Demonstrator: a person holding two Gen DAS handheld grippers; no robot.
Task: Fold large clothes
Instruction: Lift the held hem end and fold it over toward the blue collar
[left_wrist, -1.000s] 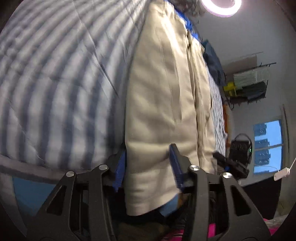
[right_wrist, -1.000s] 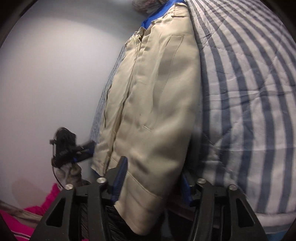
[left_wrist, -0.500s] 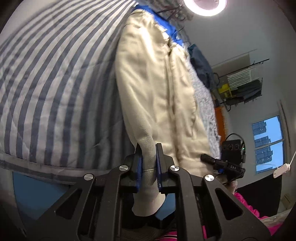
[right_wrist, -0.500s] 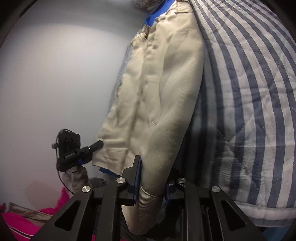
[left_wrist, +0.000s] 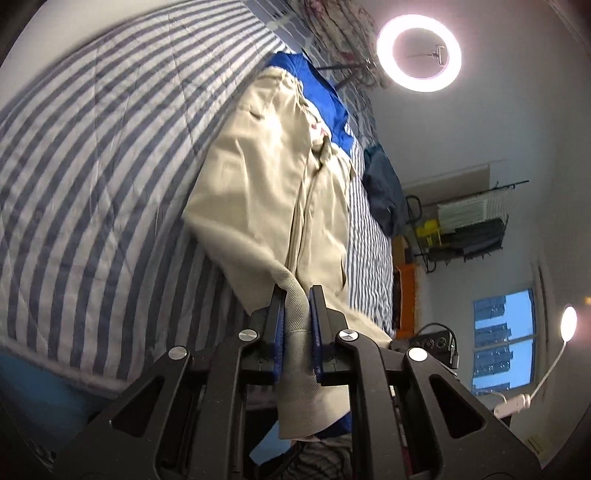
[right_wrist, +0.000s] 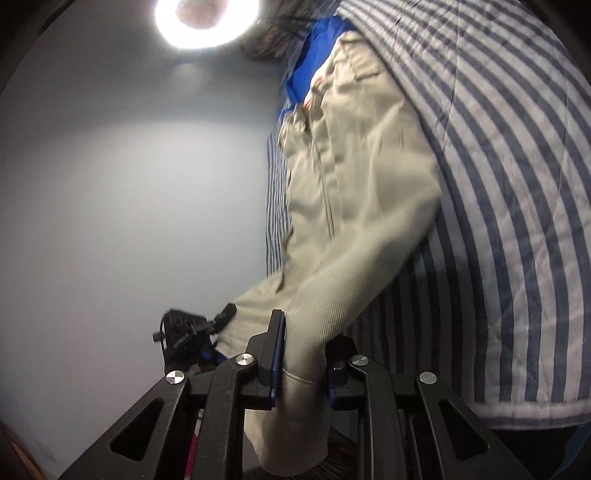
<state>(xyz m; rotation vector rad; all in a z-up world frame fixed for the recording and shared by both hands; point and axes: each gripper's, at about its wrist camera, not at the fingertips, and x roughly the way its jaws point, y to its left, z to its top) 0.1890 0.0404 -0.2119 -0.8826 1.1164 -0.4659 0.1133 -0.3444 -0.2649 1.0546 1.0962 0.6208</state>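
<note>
Left hand-held gripper (left_wrist: 297, 325) pinches the ribbed hem of the beige jacket (left_wrist: 273, 192); right hand-held gripper (right_wrist: 301, 350) clamps the other hem corner. Jacket lies ahead of both on the striped bed (left_wrist: 92, 166), hem end raised. Step: prob. bottom-to-collar fold. Next: carry both corners fwd evenly, keep fabric taut.

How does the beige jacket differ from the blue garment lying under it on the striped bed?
The beige jacket lies on top, showing nearly whole; the blue garment is mostly covered, peeking out mainly at the collar end. The jacket is pale tan, the blue garment vivid. The left gripper and right gripper each clamp a ribbed cuff of the jacket; neither holds the blue garment. Both rest on the striped quilt.
</note>
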